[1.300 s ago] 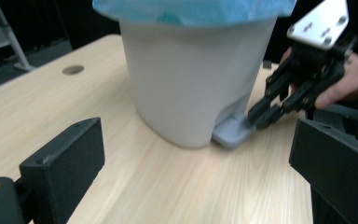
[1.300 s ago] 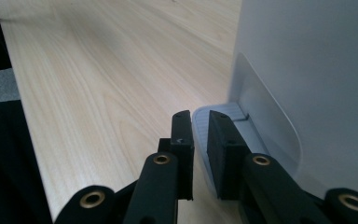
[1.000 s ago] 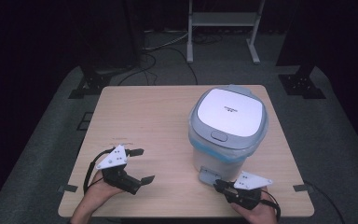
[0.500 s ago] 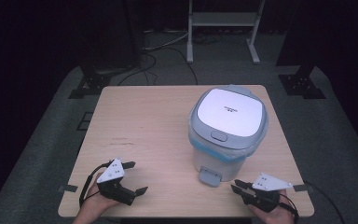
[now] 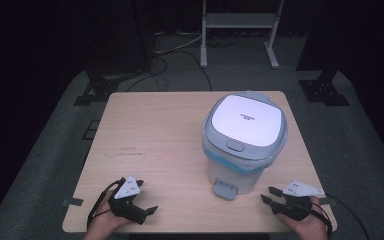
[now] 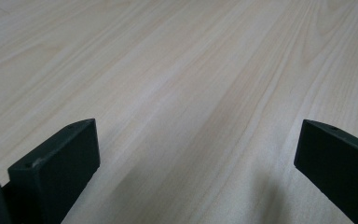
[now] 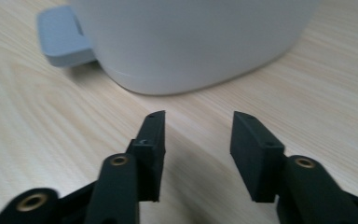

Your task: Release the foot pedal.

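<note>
Pale wood grain is running under both your grippers, and neither one is holding anything. Over the last second you have been drawing both hands back toward your own edge of the table (image 5: 145, 130). Your left gripper (image 5: 147, 212) was further in and is now sitting near the front left corner; in the left gripper view its jaws are standing wide apart with bare board between them. Your right gripper (image 5: 270, 197) was just in front of the bin and has been sliding out to the right; it is now resting near the front right corner. In the right gripper view (image 7: 196, 140) its jaws are parted by a moderate gap, empty, and pointing at the lower wall of the bin (image 7: 200, 42), with the pedal (image 7: 63, 39) off to the left.

The bin (image 5: 244, 145) itself is not shifting: it is standing upright on the right half of the table, lid (image 5: 245, 122) shut, a blue liner peeking out under the rim, pedal (image 5: 226, 189) facing you.

Judging by that retreat, you are either pausing or finishing up. Nothing is pressing the pedal, so the lid is staying down. If opening it is your aim, the right gripper is the nearer one, and it needs to come back in leftward to the pedal.
</note>
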### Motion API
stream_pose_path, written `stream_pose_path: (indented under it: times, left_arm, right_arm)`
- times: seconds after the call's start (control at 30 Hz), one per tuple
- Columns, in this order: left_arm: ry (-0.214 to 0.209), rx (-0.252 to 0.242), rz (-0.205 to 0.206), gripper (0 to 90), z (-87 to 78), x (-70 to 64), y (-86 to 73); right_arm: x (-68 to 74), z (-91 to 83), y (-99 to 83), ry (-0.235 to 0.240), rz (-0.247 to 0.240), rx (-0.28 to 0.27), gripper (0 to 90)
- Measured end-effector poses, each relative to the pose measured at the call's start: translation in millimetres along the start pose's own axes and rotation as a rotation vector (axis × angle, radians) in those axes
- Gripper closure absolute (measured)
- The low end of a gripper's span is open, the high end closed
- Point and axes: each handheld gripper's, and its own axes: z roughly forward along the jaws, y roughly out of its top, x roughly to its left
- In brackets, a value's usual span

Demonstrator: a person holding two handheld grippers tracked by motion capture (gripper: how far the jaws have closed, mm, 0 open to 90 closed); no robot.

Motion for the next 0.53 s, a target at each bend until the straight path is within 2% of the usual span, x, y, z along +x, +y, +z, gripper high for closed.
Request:
stream_pose_path:
  times: [0.13, 0.3, 0.47, 0.53]
  left_arm:
    - [0.002, 0.022, 0.003, 0.0, 3.7, 0.3, -1.9]
    - [0.006, 0.052, 0.004, 0.0, 6.9, 0.9, -2.5]
    - [0.018, 0.064, 0.002, 0.0, 7.9, 0.8, -2.2]
    - [0.039, 0.056, 0.012, 0.0, 7.7, 0.9, -2.0]
  right_arm:
    - [-8.5, 3.1, -2.0, -0.022, 0.023, 0.014, 45.3]
    - [-14.6, 5.0, -1.3, -0.049, 0.06, 0.038, 41.2]
    - [-15.2, 5.7, -1.1, -0.064, 0.06, 0.042, 36.6]
    - [-15.1, 6.6, -0.5, -0.081, 0.06, 0.047, 34.8]
